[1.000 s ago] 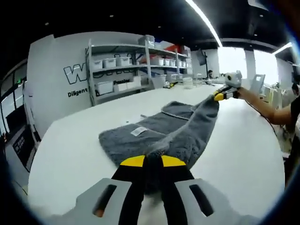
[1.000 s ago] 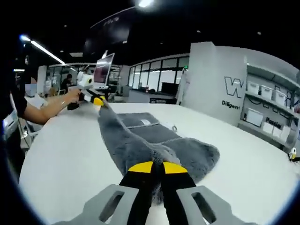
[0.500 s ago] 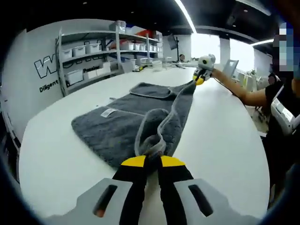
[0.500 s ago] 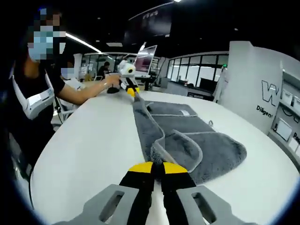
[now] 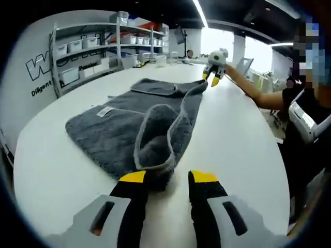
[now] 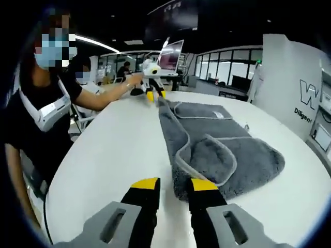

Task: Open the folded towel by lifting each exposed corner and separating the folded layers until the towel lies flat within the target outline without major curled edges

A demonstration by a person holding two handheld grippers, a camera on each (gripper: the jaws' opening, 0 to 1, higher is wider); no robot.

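Observation:
A grey towel [image 5: 121, 129] lies on the white table [image 5: 232, 144], its near long edge curled over in a loose fold [image 5: 155, 137]. My left gripper [image 5: 168, 178] stands open just in front of that folded corner, nothing between its jaws. At the towel's far end my right gripper [image 5: 210, 79] hangs open above the table. In the right gripper view the towel [image 6: 227, 150] stretches away with a folded flap [image 6: 207, 157], my right gripper [image 6: 174, 184] is open at its near corner, and the left gripper [image 6: 155, 95] is open at the far corner.
A person [image 6: 46, 103] stands at the table's side, holding both grippers. Shelves with white bins [image 5: 88, 51] line the wall beyond the table. A monitor [image 6: 172, 55] stands past the table's far end. Bare tabletop [image 6: 114, 150] lies beside the towel.
Both grippers have opened and let go of the towel corners they held. The lifted edge has dropped onto the table in a loose fold.

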